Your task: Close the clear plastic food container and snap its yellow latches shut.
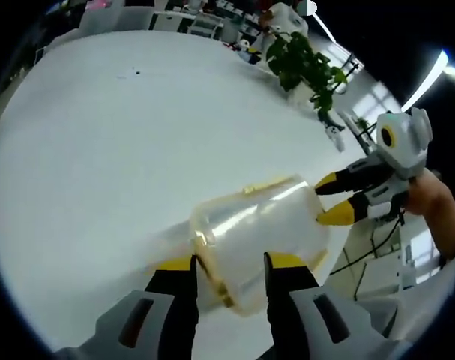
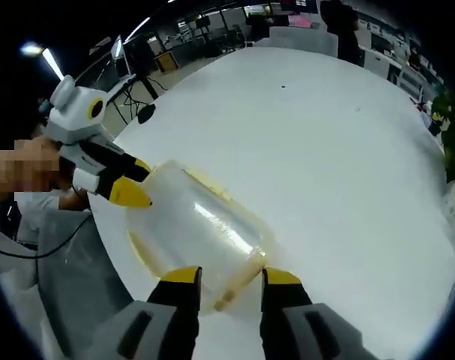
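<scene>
Potted plant (image 1: 306, 67) beyond container (image 1: 261, 240)

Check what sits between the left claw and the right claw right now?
The clear container lies between them. In the left gripper view, the left claw holds its near end and the right claw meets its far end; the right gripper view mirrors this.

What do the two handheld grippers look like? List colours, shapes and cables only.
The left gripper and the right gripper are alike: grey bodies, black jaws with yellow tips. Seen from across, each has a white housing, and a black cable trails from the left one.
</scene>
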